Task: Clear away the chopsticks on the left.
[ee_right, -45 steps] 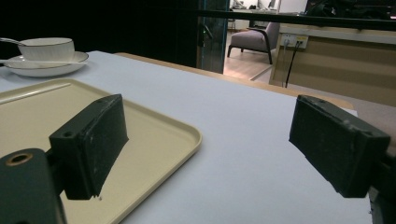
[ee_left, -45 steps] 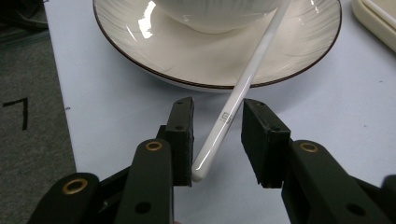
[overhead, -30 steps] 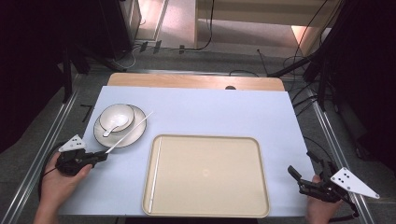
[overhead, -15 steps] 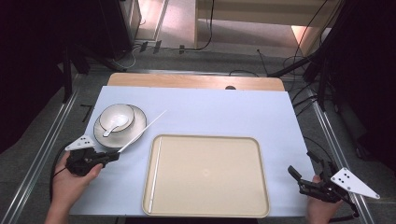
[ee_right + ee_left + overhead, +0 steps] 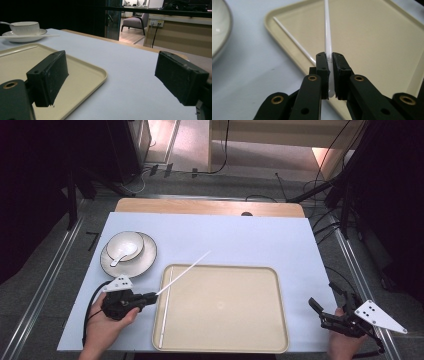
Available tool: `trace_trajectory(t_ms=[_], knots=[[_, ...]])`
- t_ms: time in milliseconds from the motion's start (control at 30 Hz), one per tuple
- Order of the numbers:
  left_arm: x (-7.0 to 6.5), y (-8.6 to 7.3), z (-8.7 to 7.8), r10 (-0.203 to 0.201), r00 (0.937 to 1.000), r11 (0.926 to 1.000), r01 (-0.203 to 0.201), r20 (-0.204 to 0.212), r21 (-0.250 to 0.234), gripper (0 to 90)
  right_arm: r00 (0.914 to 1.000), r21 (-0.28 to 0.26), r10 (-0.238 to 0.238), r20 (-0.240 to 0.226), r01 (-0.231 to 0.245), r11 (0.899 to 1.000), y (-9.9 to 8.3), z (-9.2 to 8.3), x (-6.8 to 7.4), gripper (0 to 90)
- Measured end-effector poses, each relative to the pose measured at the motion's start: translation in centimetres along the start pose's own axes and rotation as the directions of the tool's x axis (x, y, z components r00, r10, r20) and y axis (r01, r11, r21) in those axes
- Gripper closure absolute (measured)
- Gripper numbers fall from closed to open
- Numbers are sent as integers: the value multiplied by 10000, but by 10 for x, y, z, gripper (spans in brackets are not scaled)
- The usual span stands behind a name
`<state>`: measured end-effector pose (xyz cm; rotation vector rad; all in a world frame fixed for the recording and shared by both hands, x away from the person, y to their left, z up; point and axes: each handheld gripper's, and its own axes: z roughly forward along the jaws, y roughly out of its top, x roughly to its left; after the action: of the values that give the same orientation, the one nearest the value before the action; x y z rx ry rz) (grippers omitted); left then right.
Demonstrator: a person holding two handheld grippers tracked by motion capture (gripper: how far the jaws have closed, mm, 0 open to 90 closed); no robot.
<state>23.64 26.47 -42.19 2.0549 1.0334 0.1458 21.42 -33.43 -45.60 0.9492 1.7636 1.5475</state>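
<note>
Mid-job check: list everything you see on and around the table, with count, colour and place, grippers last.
Tray: one, beige, near centre of the table.
Chopstick in tray: one, white, lying along the tray's left edge.
Held chopstick: one, white, pointing over the tray's far left corner.
Plate: one, white with dark rim, far left.
Bowl: one, white, on the plate.
Spoon: one, white, resting in the bowl.
Table cover: one, pale blue, over a wooden table.
Left gripper: black, shut on the held chopstick.
Right gripper: black, open, near right edge.
</note>
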Motion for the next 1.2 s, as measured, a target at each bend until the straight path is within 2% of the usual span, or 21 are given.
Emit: trace_trajectory(t_ms=[167,433,533,567,667,767,867,1200], knots=[[-17,-4,12,-107,9999,9997,105,100,214,850,10000,5,9,12,-9,10000,0,0,0,118],[-33,-13,27,-355,9992,9986,348,193,389,850,10000,20,15,-16,-15,10000,0,0,0,118],[-38,-15,32,-297,9994,9985,289,163,472,850,10000,28,25,-22,-25,10000,0,1,1,118],[-42,-16,38,-246,9996,9977,238,117,634,849,10000,32,27,-23,-27,10000,0,1,1,118],[-44,-18,42,-260,9995,9964,246,156,814,849,10000,39,27,-22,-27,10000,0,1,1,118],[-46,-20,45,-313,9995,9965,306,79,778,847,10000,36,28,-25,-27,10000,0,1,1,118],[-47,-24,48,-228,9997,9955,237,-115,916,844,10000,13,36,-19,-36,10000,-1,1,0,118],[-54,-26,52,-98,9999,9964,103,-64,837,799,10000,52,45,-23,-45,10000,-1,1,0,118]])
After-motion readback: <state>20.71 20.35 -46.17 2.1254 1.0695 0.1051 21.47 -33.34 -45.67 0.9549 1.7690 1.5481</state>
